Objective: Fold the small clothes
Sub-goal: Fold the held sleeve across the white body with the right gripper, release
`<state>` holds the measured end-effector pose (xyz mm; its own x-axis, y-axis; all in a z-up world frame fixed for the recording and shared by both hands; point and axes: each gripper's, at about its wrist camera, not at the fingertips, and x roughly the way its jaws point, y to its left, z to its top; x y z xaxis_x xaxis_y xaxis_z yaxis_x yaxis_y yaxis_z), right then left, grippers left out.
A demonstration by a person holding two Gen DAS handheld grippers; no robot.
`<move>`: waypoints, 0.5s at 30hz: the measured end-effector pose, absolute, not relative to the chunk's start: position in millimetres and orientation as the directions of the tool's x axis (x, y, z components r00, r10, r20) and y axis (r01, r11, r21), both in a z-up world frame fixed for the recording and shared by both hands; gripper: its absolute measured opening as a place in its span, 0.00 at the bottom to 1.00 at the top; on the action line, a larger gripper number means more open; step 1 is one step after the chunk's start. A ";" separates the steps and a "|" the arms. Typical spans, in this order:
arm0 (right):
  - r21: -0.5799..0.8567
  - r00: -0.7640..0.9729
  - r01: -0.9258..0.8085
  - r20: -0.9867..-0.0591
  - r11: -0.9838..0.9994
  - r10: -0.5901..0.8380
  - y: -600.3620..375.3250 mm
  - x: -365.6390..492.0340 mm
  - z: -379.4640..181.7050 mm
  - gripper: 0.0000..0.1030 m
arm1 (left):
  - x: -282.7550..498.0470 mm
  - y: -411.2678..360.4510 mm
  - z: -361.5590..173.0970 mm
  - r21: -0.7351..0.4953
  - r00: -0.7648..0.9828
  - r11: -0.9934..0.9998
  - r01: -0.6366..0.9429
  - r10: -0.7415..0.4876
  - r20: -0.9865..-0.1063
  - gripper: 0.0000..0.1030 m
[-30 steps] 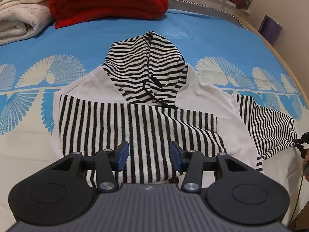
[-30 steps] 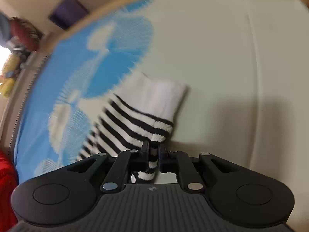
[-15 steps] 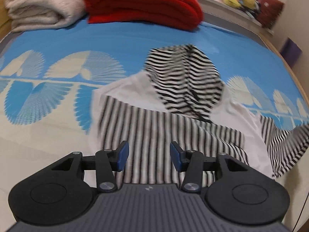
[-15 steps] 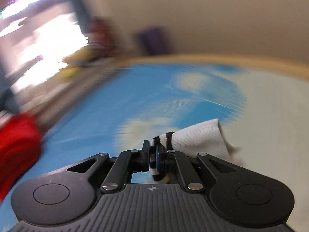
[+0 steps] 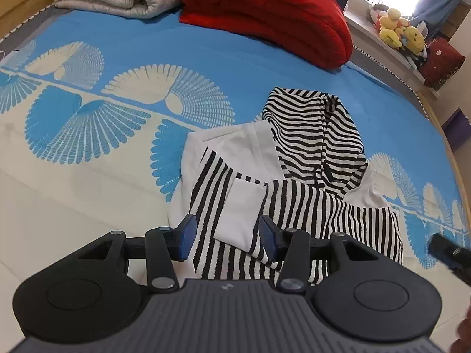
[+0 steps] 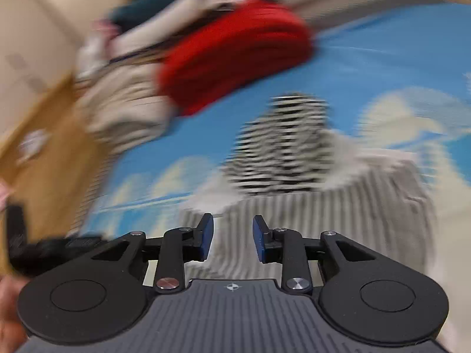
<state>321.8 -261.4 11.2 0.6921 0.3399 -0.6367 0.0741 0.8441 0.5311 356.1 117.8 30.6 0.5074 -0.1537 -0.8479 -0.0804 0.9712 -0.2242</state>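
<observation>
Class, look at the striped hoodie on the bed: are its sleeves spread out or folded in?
Folded in. On the hoodie, a white sleeve cuff lies across the striped front, and no sleeve sticks out sideways onto the bedsheet.
</observation>
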 end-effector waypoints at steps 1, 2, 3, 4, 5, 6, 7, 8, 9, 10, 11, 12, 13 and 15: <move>0.535 0.703 0.127 -0.643 0.835 0.305 -271.1 317.0 13.4 0.37 | 357.3 117.7 28.3 -0.225 0.505 0.971 -0.082 -0.155 -0.849 0.50; 0.543 0.713 0.155 -0.639 0.825 0.287 -277.6 311.2 14.5 0.42 | 359.0 117.5 25.5 -0.227 0.500 0.970 -0.086 -0.155 -0.852 0.50; 0.548 0.729 0.159 -0.626 0.821 0.276 -280.6 304.1 13.9 0.43 | 361.3 117.4 21.4 -0.226 0.493 0.970 -0.094 -0.152 -0.856 0.50; 0.545 0.747 0.156 -0.611 0.824 0.262 -283.4 297.5 8.1 0.45 | 363.1 117.4 16.6 -0.225 0.486 0.969 -0.100 -0.150 -0.861 0.49; 0.524 0.756 0.164 -0.611 0.836 0.235 -289.2 292.4 -0.2 0.47 | 365.6 116.9 11.0 -0.224 0.478 0.969 -0.105 -0.148 -0.866 0.45; 0.477 0.738 0.203 -0.649 0.855 0.187 -289.2 296.4 -9.9 0.47 | 368.2 116.3 4.9 -0.230 0.468 0.967 -0.108 -0.154 -0.870 0.37; 0.428 0.691 0.263 -0.709 0.865 0.141 -290.9 300.9 -21.7 0.48 | 371.6 115.9 -1.0 -0.237 0.457 0.965 -0.112 -0.162 -0.875 0.32; 0.433 0.667 0.288 -0.731 0.854 0.145 -294.4 303.4 -27.9 0.48 | 374.5 115.3 -6.8 -0.248 0.444 0.962 -0.118 -0.172 -0.880 0.25; 0.461 0.659 0.296 -0.732 0.836 0.170 -298.6 306.1 -32.7 0.48 | 377.7 114.3 -12.7 -0.265 0.433 0.956 -0.127 -0.187 -0.882 0.22; 0.477 0.660 0.284 -0.727 0.832 0.192 -300.9 309.3 -35.0 0.48 | 380.9 113.8 -17.4 -0.285 0.431 0.949 -0.132 -0.204 -0.879 0.22; 0.465 0.663 0.264 -0.724 0.845 0.191 -299.0 311.6 -34.5 0.48 | 383.4 112.7 -22.2 -0.301 0.428 0.944 -0.140 -0.216 -0.877 0.22; 0.438 0.664 0.244 -0.725 0.865 0.180 -297.7 312.7 -34.4 0.47 | 386.8 111.0 -29.0 -0.308 0.417 0.938 -0.157 -0.220 -0.882 0.22; 0.408 0.664 0.233 -0.730 0.883 0.162 -297.6 312.8 -34.7 0.47 | 389.7 109.5 -33.8 -0.312 0.408 0.934 -0.174 -0.220 -0.886 0.22; 0.406 0.656 0.235 -0.737 0.883 0.165 -301.6 310.2 -36.8 0.47 | 394.6 106.4 -44.6 -0.330 0.407 0.924 -0.196 -0.229 -0.884 0.22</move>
